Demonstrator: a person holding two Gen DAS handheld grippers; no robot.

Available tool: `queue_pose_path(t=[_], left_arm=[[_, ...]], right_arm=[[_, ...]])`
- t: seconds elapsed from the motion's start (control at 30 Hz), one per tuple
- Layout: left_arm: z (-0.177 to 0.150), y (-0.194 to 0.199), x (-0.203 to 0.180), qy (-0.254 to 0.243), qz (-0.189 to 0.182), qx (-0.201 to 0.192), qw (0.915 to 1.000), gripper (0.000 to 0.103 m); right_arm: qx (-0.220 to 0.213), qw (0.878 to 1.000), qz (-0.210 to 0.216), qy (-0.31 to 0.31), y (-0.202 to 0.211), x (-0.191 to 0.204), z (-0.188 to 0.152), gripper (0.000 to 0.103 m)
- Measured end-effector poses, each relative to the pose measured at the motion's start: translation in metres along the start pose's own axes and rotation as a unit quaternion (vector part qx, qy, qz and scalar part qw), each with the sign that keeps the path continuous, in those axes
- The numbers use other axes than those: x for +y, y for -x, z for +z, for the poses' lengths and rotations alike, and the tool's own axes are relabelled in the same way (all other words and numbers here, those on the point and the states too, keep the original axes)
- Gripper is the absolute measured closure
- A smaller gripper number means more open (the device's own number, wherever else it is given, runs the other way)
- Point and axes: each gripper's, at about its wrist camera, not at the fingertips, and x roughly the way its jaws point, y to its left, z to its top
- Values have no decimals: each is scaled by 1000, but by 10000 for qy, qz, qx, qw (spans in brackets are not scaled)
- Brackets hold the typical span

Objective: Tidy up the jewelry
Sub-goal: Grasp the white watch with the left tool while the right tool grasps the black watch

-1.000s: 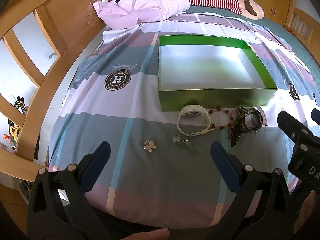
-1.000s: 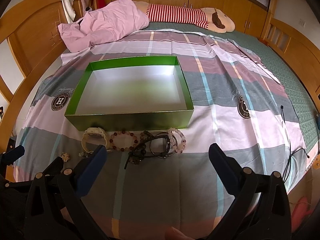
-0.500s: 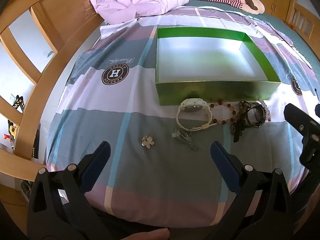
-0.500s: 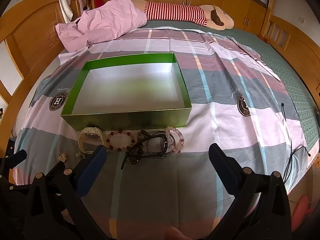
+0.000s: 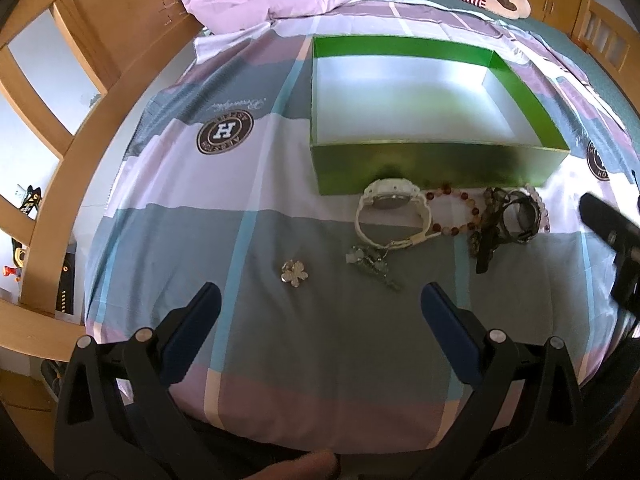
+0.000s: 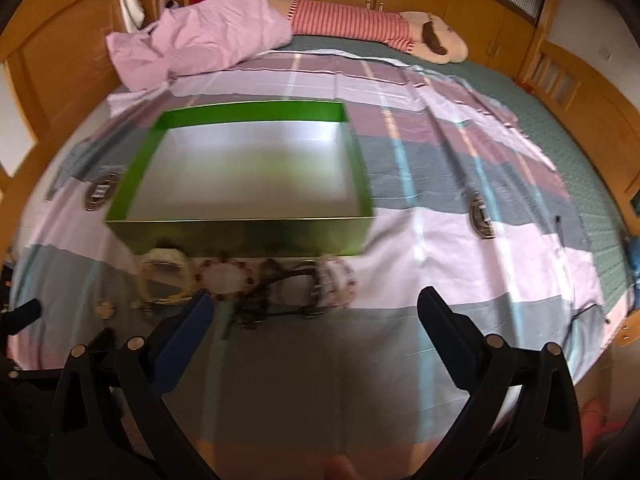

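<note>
Jewelry (image 5: 448,220) and green box (image 5: 436,168) now nearer; both grippers' jaws stay wide, empty.

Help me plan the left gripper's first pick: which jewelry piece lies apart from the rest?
The small flower-shaped brooch. It sits alone on the grey stripe, left of the others, while the white watch and beaded bracelets cluster before the green box.

text: "H" | on: round emblem (image 5: 225,132) | surface: bedsheet (image 5: 280,340)
</note>
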Motion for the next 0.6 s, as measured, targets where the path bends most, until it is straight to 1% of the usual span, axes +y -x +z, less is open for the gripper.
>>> queue_pose_path(t=[0.1, 0.17, 0.23, 0.27, 0.3, 0.33, 0.4, 0.53, 0.6], left_arm=[[-3, -8, 11, 82, -77, 48, 9999, 4], [-4, -16, 22, 200, -127, 104, 9997, 7], [-5, -23, 32, 333, -245, 195, 9990, 21], [-6, -29, 38, 425, -379, 291, 9980, 25], [-7, -33, 42, 493, -454, 361, 9971, 33], [-7, -36, 44, 530, -500, 405, 9965, 39], [-8, -41, 46, 549, -566, 463, 9958, 40], [-1, -44, 48, 592, -748, 407, 9946, 40], [7, -44, 46, 602, -819, 353, 9942, 40]], right_arm=[[143, 9998, -166, -21, -10, -15, 0, 3], [288, 9994, -171, -13, -19, -21, -4, 8], [510, 9985, -204, 5, -30, -24, -12, 27], [582, 9982, -162, -2, -35, -24, -15, 32], [679, 9977, -41, -17, -40, -23, -19, 43], [746, 9972, 74, -14, -45, -21, -21, 53], [868, 9961, 171, 10, -55, -16, -24, 56], [823, 9957, 374, -197, -68, -15, -17, 56], [820, 9953, 376, -351, -79, -15, -10, 56]])
